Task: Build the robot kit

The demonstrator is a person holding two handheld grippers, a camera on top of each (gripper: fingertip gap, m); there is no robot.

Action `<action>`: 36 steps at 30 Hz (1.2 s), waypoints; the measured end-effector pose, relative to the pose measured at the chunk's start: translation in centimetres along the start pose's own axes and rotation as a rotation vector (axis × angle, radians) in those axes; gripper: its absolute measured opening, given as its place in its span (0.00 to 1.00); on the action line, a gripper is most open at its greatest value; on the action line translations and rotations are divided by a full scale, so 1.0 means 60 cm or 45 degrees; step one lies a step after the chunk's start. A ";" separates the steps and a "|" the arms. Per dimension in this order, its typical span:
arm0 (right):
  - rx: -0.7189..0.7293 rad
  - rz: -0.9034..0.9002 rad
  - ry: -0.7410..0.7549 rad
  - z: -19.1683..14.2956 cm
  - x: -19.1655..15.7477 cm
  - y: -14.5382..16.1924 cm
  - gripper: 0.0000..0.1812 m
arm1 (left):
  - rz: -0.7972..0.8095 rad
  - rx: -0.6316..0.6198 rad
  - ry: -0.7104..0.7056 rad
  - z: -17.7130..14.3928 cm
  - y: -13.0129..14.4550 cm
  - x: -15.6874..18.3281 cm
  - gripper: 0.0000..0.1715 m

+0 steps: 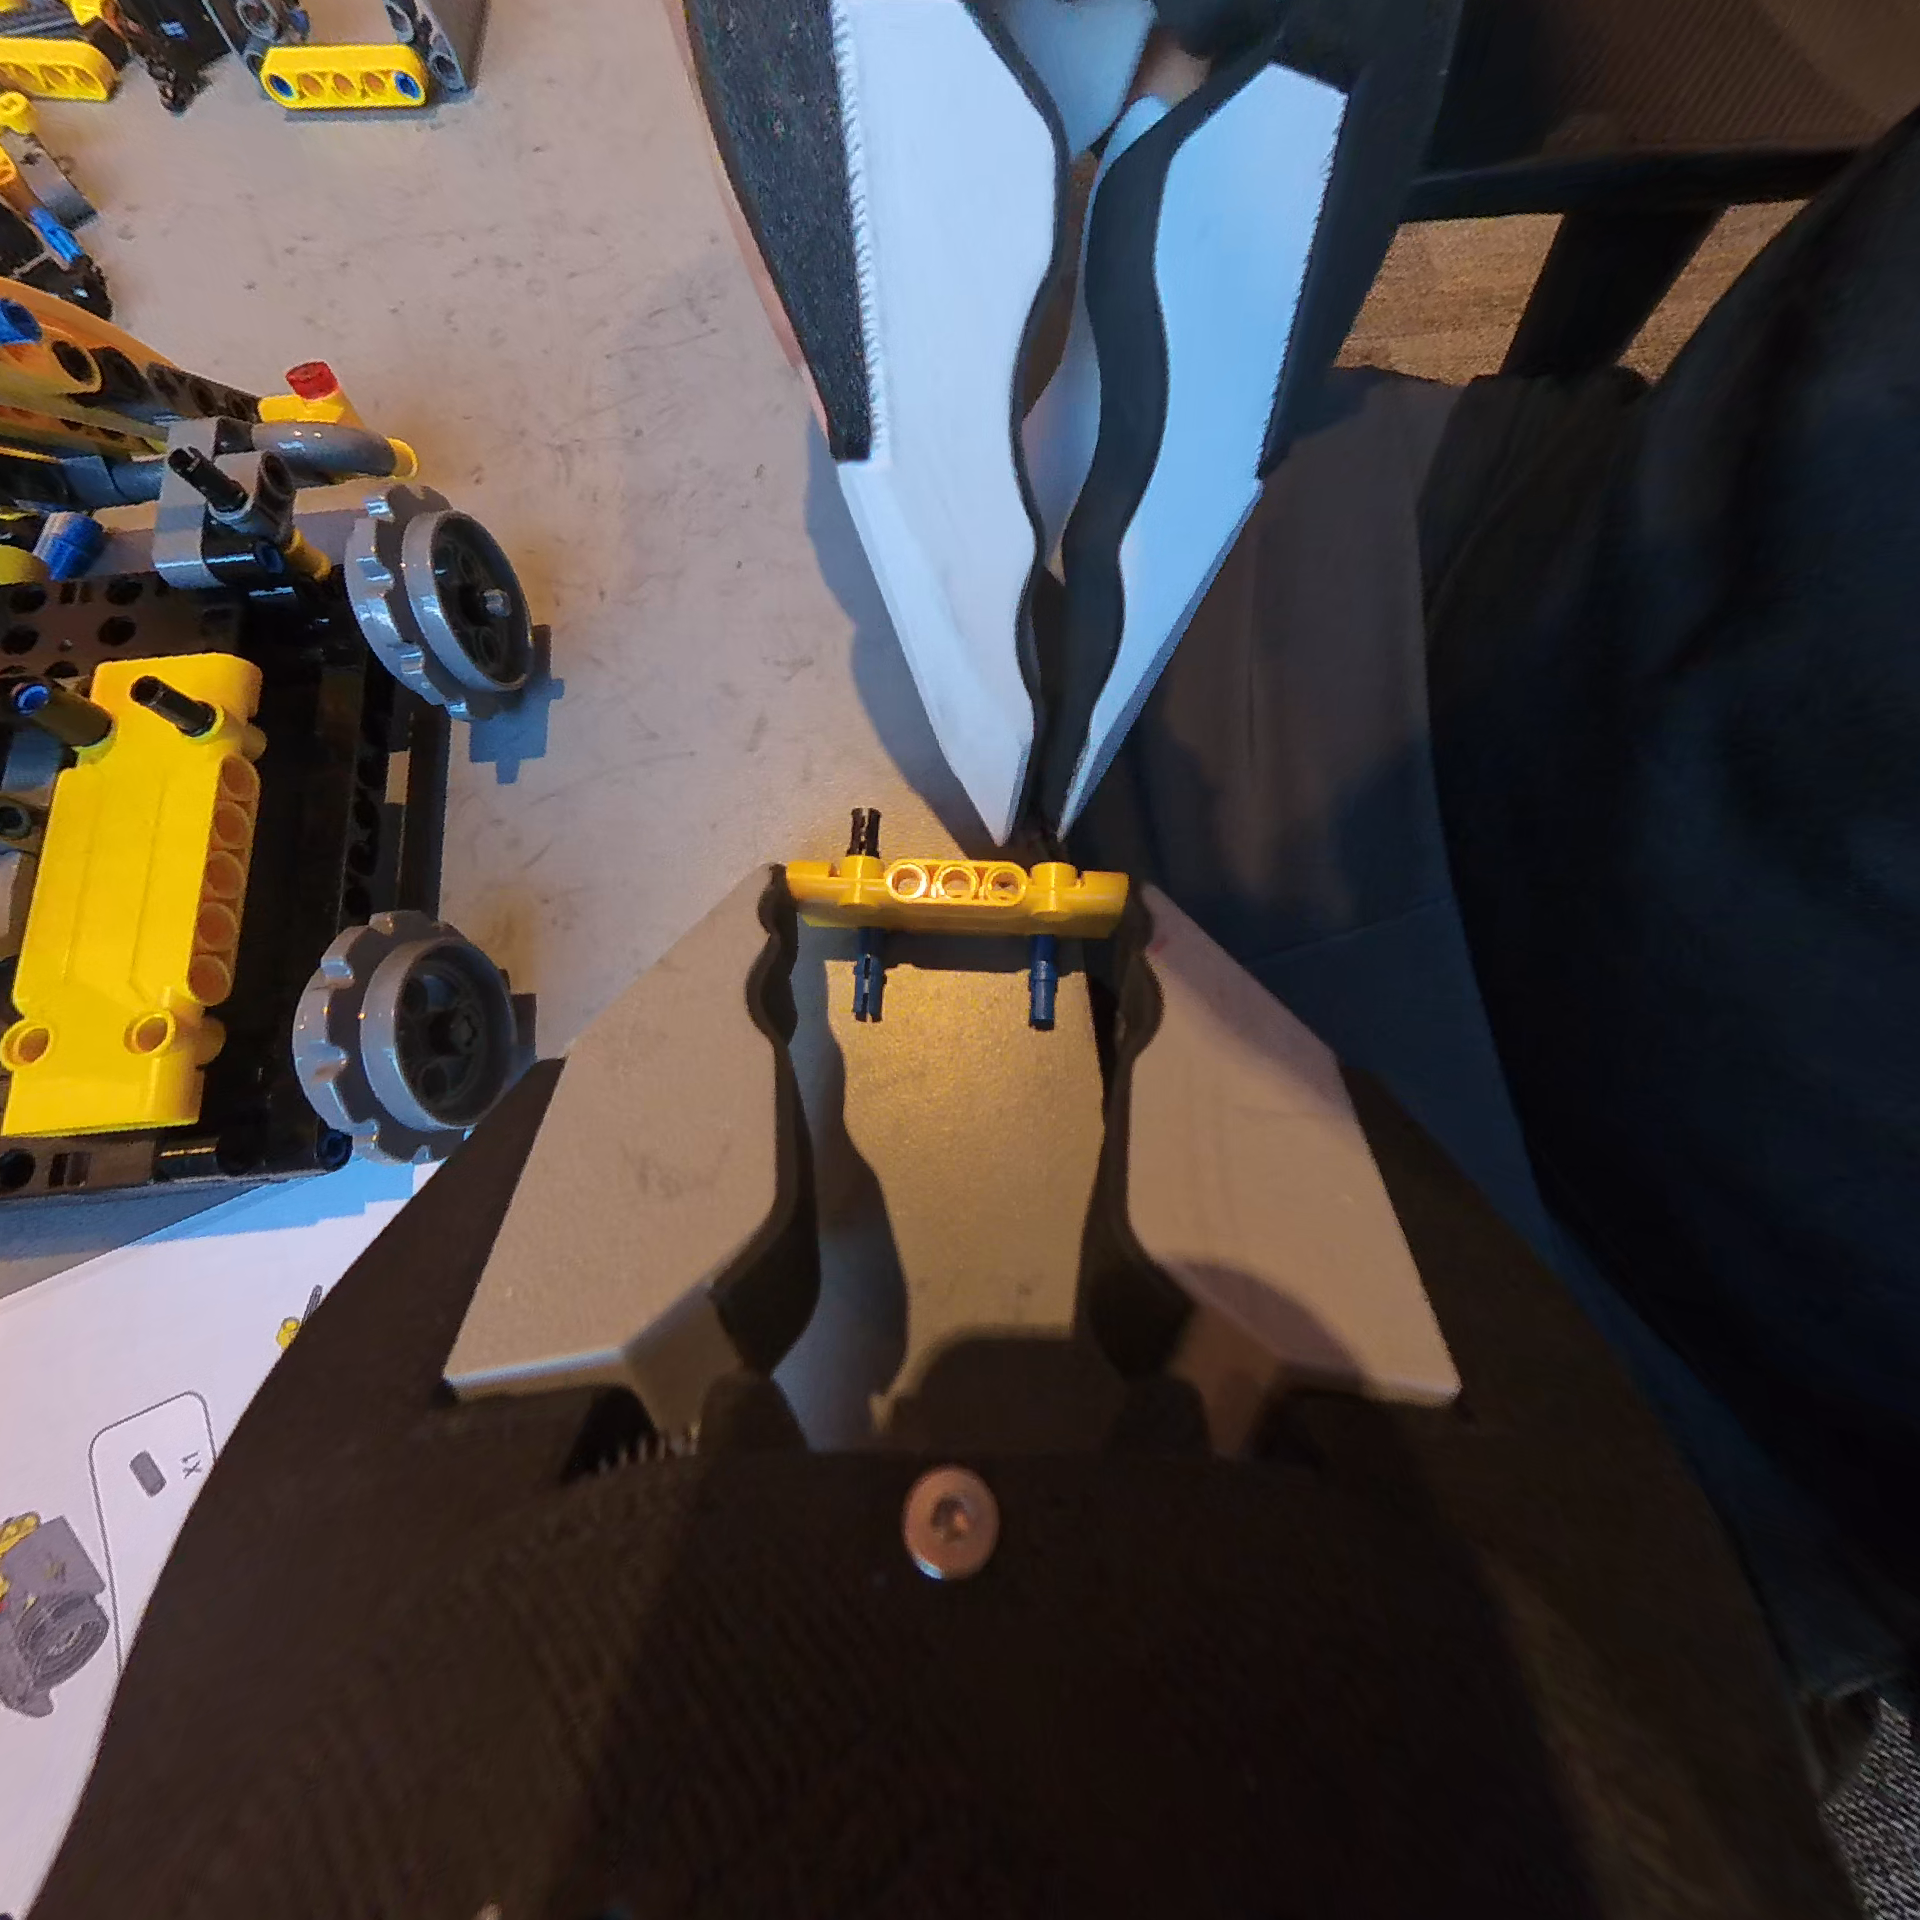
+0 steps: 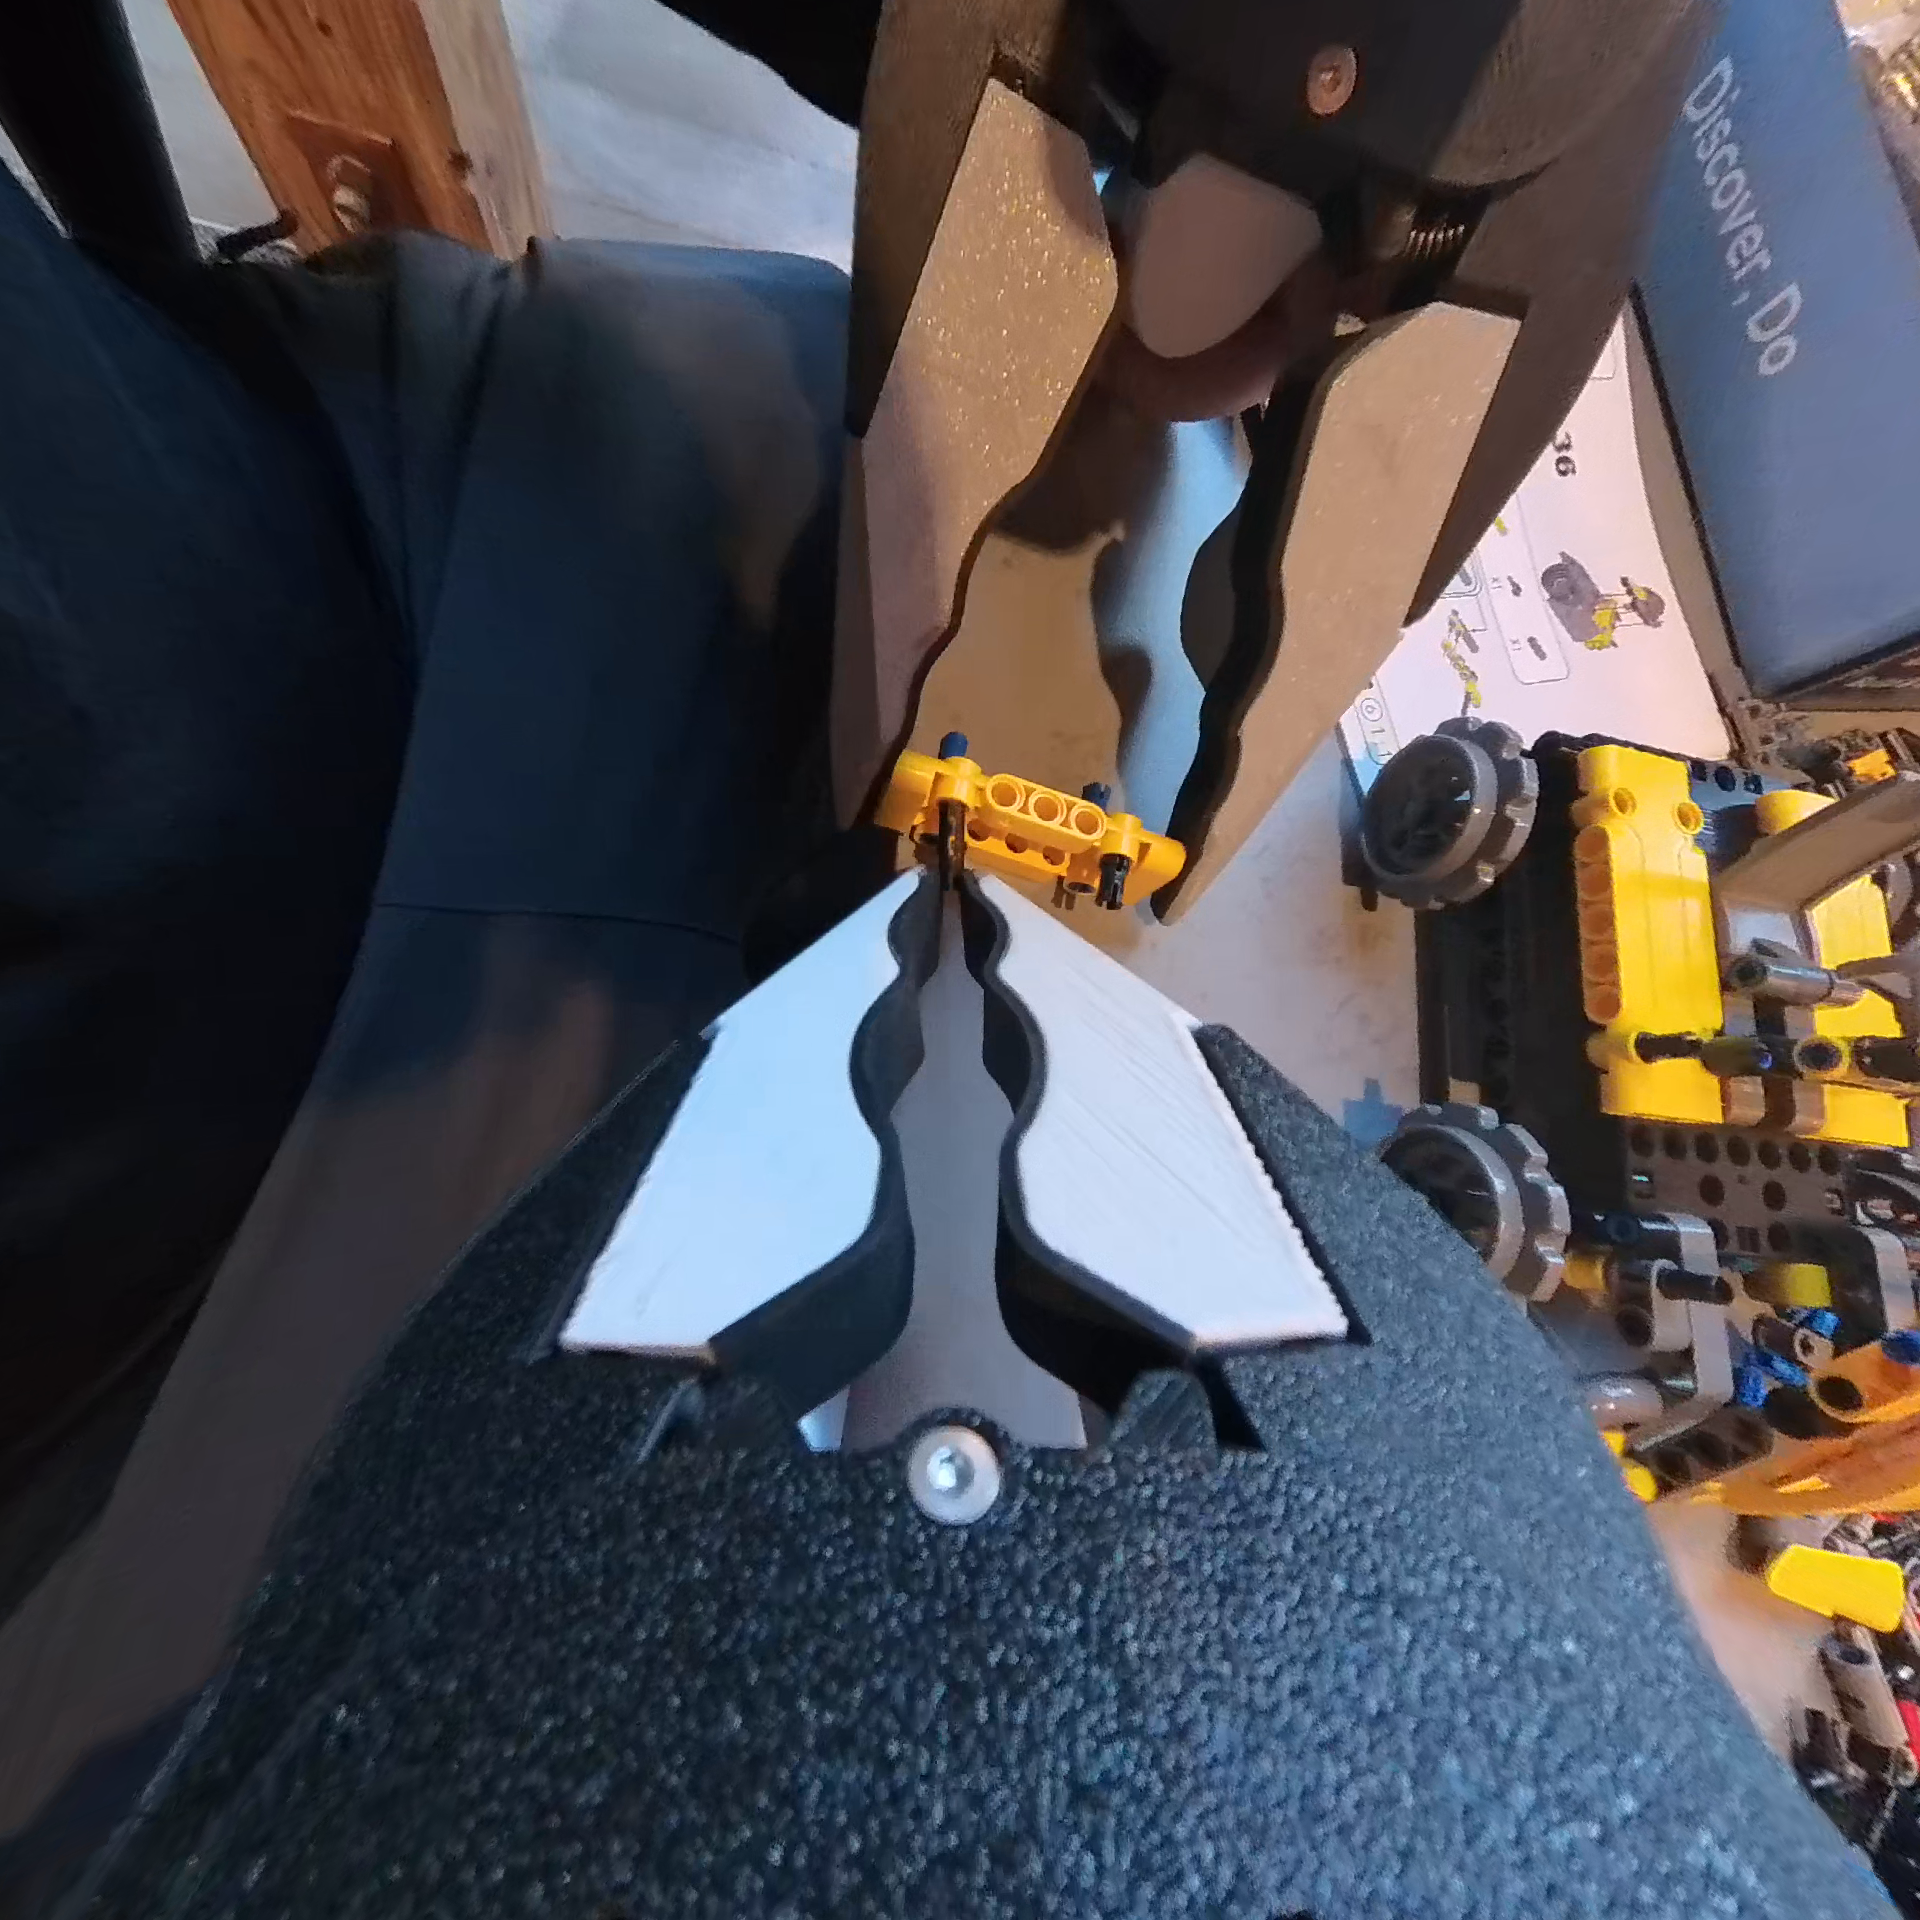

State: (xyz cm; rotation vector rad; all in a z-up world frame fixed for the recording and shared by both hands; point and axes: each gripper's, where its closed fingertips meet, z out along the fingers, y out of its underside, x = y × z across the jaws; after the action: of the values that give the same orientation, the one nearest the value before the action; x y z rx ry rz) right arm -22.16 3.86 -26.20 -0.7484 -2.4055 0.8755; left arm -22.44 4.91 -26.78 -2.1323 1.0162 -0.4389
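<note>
The left gripper [image 1: 951,894] clamps its jaws on the ends of a small yellow plastic holed beam [image 1: 956,889]. The right gripper [image 2: 943,881] pinches a black plastic pin [image 2: 950,831] seated in that beam (two blue pins already fitted), beside the half-built yellow-and-black wheeled toy vehicle [image 1: 156,883] on the worktop [image 1: 623,364].

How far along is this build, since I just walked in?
Done: the toy truck stands partly built, wheels on, and the yellow beam carries blue pins. In hand: the left gripper clamps the beam's ends; the right gripper pinches a black pin at it. Left: loose pieces lie unused.
</note>
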 end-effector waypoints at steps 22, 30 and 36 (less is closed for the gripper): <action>-0.043 0.269 0.158 -0.039 0.021 0.036 0.02 | -0.111 -0.037 -0.163 -0.005 0.008 -0.035 0.41; -0.020 0.261 0.194 -0.053 0.023 0.022 0.02 | -0.100 0.025 -0.263 -0.063 -0.027 -0.048 0.29; 0.009 0.258 0.200 -0.052 0.024 0.008 0.02 | 0.054 -0.089 -0.249 -0.028 -0.046 -0.008 0.14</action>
State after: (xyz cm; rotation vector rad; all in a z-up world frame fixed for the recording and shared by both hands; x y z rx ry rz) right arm -21.21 6.42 -24.06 -1.0325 -2.2154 0.8669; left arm -22.22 5.66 -23.58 -2.1628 0.9749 -0.1723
